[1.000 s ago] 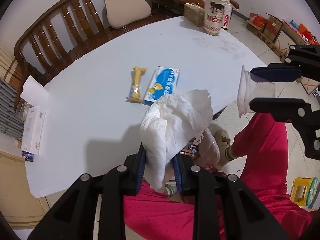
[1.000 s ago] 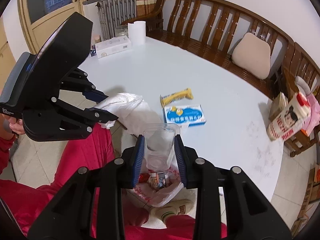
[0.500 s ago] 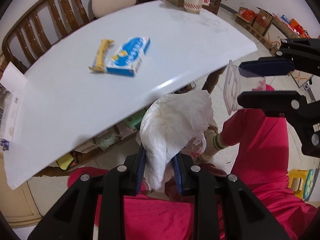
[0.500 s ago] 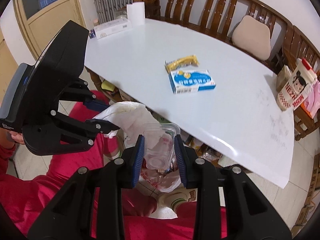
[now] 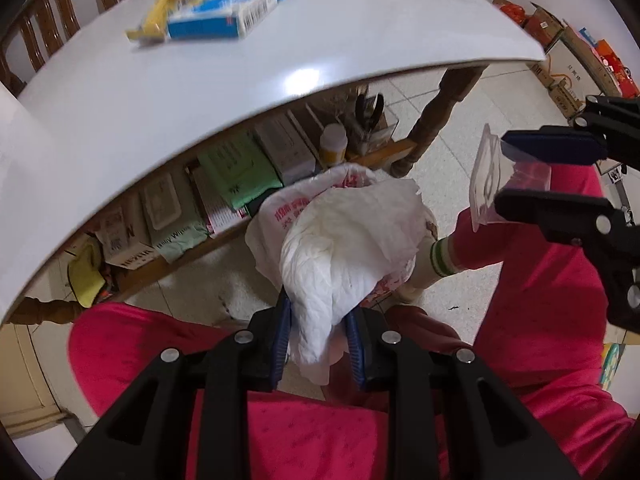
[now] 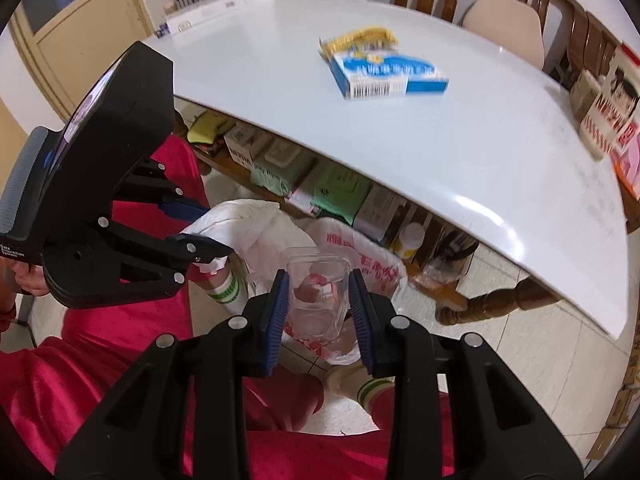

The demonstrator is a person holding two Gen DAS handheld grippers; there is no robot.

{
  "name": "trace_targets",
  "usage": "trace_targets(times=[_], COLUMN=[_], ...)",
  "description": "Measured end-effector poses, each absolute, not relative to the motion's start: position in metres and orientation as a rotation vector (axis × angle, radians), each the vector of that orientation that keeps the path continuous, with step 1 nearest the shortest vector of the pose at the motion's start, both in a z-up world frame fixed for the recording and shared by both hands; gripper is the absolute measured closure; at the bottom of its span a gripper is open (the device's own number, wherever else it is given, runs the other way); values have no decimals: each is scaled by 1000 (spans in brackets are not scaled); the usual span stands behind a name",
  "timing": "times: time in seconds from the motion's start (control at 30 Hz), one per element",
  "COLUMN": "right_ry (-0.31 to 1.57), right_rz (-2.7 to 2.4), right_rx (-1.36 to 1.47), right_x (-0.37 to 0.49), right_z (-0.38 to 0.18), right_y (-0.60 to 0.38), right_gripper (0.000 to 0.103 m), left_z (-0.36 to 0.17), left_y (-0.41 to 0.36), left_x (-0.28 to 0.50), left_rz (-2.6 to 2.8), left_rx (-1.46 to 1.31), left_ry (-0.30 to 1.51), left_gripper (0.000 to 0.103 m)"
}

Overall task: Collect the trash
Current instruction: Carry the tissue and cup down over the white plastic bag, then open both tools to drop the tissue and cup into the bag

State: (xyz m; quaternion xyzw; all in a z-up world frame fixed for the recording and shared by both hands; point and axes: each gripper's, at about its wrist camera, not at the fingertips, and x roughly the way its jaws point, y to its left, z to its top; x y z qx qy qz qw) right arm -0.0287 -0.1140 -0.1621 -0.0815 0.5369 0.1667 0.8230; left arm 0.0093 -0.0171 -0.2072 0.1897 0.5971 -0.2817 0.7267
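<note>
Below, left claw [image 5: 316, 332] clamps crumpled tissue [image 5: 352, 248], hiding bag [image 5: 280, 216] mouth; right claw [image 6: 320, 312] grips clear cup [image 6: 316, 296].

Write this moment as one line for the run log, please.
left gripper: shut on crumpled tissue | right gripper: shut on clear plastic cup | both above plastic bag on floor

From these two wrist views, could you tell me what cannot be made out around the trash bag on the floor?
- Inside of the trash bag: left wrist view, covered by the crumpled tissue; right wrist view, seen only through the clear plastic cup.
- Print on the blue box: motion-blurred in both views.
- Items on the shelf under the table: shadowed, cut by the tabletop edge.
</note>
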Motion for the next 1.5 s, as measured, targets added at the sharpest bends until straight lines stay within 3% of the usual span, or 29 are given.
trace_targets(times=[0.9,1.5], right_ry=[1385,1515], right_rz=[248,215], right_rx=[-17,113], right_x=[24,59], right_z=[-336,-409], right_y=[-140,-149], right_gripper=[72,72], left_z=[-378,-428], left_y=[-40,-43], left_x=[58,83], left_rz=[-566,-513], left_rx=[434,373], left_ry=[1667,1792], left_gripper=[77,76])
